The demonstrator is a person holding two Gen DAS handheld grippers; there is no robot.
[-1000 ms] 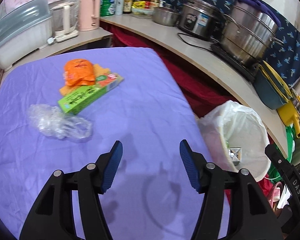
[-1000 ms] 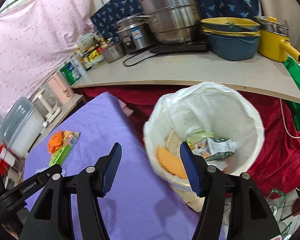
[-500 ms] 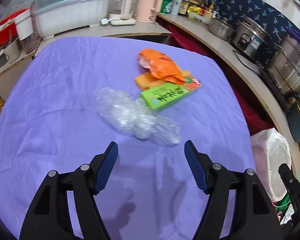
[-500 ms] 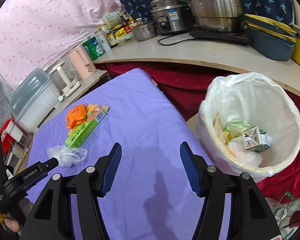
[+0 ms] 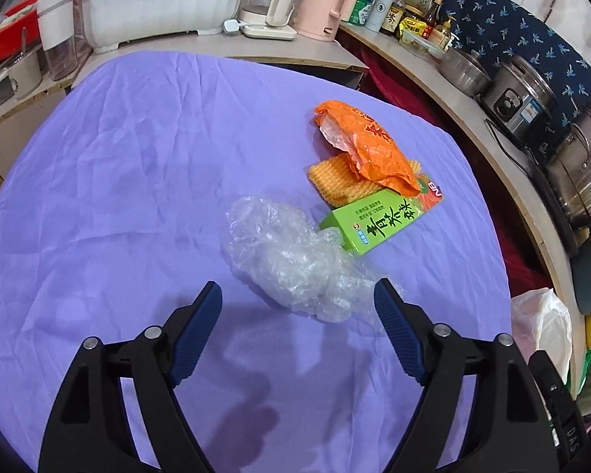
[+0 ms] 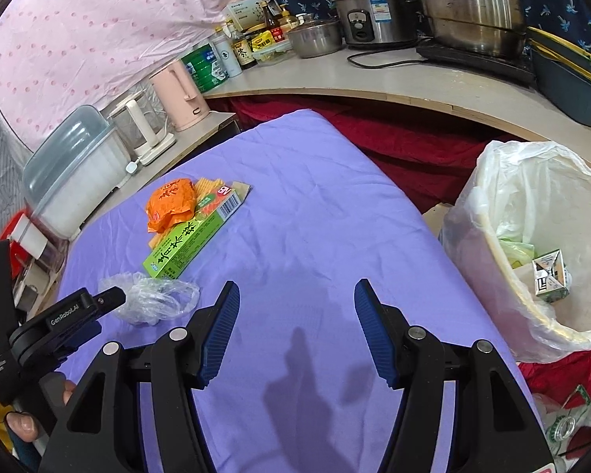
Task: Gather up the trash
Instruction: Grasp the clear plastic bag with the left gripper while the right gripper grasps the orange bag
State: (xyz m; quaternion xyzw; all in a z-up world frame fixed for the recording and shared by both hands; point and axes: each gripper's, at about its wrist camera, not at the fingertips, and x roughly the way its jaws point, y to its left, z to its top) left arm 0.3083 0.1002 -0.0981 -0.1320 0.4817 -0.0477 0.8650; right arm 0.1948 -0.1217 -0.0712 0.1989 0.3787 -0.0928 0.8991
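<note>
Bin (image 6: 488,232) at right: carton, wrappers inside. Left on table: plastic bag (image 5: 295,264), green box (image 5: 378,216), orange wrapper (image 5: 370,149). Left gripper (image 5: 297,301) opening, empty; right gripper (image 6: 295,299) released, empty.

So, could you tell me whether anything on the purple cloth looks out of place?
Only the trash itself: a crumpled clear bag, a green carton lying flat, and an orange wrapper draped over crackers that rest partly on the carton. Nothing looks spilled or broken. The bin stands upright.

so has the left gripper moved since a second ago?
Yes. The left gripper swung away from the trash bin toward the clear plastic wrap, jaws opening, nothing held.
</note>
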